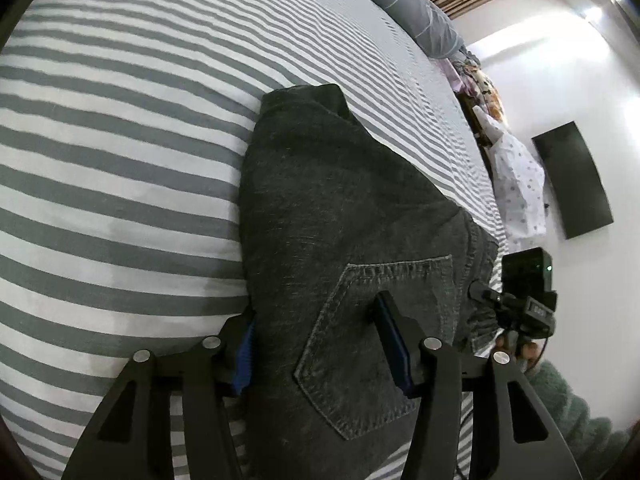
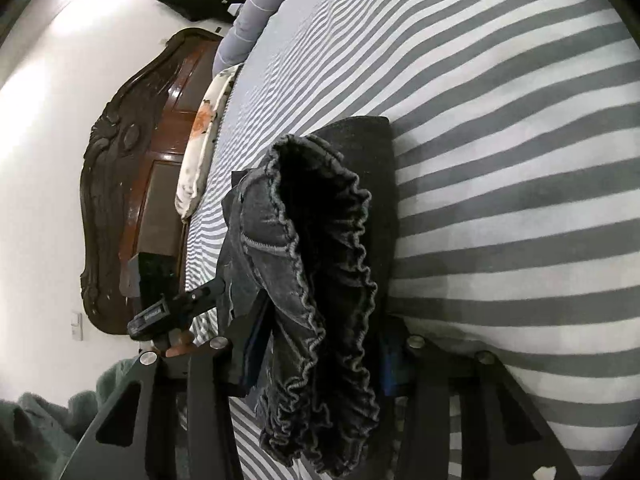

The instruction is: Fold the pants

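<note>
Dark grey denim pants [image 1: 340, 208] lie folded on the grey-and-white striped bed cover [image 1: 120, 140], back pocket up. My left gripper [image 1: 316, 336] straddles the pocket end, one finger at the pants' left edge, the other on top of the fabric, holding it. In the right wrist view the pants' elastic ruffled waistband [image 2: 320, 280] bulges open between the fingers of my right gripper [image 2: 324, 344], which is shut on it. The other gripper shows at the right edge of the left wrist view [image 1: 524, 292] and at the left of the right wrist view [image 2: 172, 308].
A grey quilted pillow [image 1: 424, 16] lies at the bed's far end. A carved dark wood headboard [image 2: 120, 184] and a floral cushion [image 2: 204, 136] stand beside the bed. Dotted white cloth [image 1: 516, 184] and a dark wall panel [image 1: 572, 180] are on the right.
</note>
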A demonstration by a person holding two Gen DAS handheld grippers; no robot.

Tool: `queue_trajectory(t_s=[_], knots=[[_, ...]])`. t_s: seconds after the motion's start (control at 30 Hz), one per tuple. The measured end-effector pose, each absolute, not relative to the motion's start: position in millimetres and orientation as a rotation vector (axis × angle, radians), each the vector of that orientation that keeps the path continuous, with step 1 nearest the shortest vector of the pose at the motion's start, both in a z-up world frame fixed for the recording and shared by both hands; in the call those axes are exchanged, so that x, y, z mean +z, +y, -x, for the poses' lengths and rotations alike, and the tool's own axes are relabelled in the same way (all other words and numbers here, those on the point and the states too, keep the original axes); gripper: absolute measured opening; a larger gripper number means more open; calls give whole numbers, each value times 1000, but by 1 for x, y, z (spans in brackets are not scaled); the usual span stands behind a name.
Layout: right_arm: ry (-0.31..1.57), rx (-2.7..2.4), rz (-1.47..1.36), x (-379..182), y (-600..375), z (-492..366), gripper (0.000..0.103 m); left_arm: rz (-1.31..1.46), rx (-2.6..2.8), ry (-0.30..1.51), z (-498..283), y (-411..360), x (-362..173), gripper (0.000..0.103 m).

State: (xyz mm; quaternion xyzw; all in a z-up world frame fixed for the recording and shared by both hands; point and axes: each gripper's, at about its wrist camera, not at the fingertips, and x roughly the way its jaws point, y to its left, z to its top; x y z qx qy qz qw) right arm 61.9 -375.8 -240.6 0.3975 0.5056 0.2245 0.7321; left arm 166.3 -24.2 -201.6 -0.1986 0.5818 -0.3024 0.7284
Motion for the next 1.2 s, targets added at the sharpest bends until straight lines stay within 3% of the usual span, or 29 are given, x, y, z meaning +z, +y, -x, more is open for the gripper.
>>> queue_trajectory(t_s=[0.03,0.17,0.33,0.73,1.0,1.2], knots=[[1114,485,-879,-241,-376,-62,42,417,-650,1282,-165,-28,-200,54],[1114,433,-866,-233,-370,-58,33,321,-569,1267,-155,-34,-192,31],[1105,373,-835,-217,-361,-54,26,270,-537,1254,-150,-39,-180,21],[1082,317,-755,-164,-340,-63,23,175,-512,1147,-144,-35,-131,16],[1041,357,-728,-133,-314,-115,22,147,-470,1040,-180,-7,-93,15],[1041,374,-683,-128,-293,-171,22,133,-418,1010,-215,6,-96,15]])
